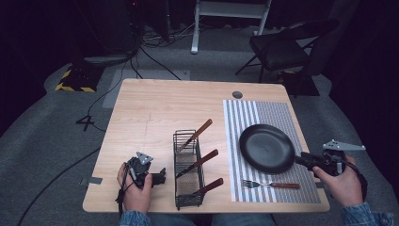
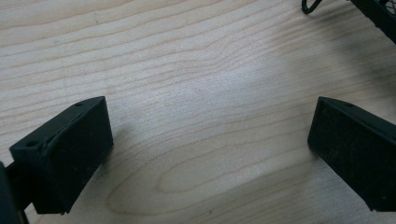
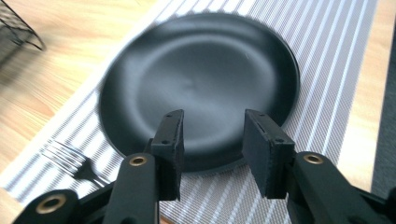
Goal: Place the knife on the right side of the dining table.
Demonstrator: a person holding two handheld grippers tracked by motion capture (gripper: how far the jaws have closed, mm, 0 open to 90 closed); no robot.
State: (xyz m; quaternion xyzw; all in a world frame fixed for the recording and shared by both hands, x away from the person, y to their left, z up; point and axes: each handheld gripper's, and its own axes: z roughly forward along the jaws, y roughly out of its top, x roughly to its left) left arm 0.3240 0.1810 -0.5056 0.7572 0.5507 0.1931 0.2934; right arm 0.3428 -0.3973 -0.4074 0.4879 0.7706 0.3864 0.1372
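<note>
Standing near the table's front edge, the wire caddy point(image 1: 189, 169) holds three wooden-handled utensils point(image 1: 197, 163), handles slanting up and to the right. The black plate point(image 1: 266, 148) lies flat on the striped placemat point(image 1: 263, 113) (round, so no long axis), the fork point(image 1: 271, 184) just in front, tines pointing left. The right gripper point(image 3: 212, 140) hovers at the plate's near rim, jaws apart, holding nothing. The left gripper point(image 2: 210, 149) gapes wide over bare wood beside the caddy.
</note>
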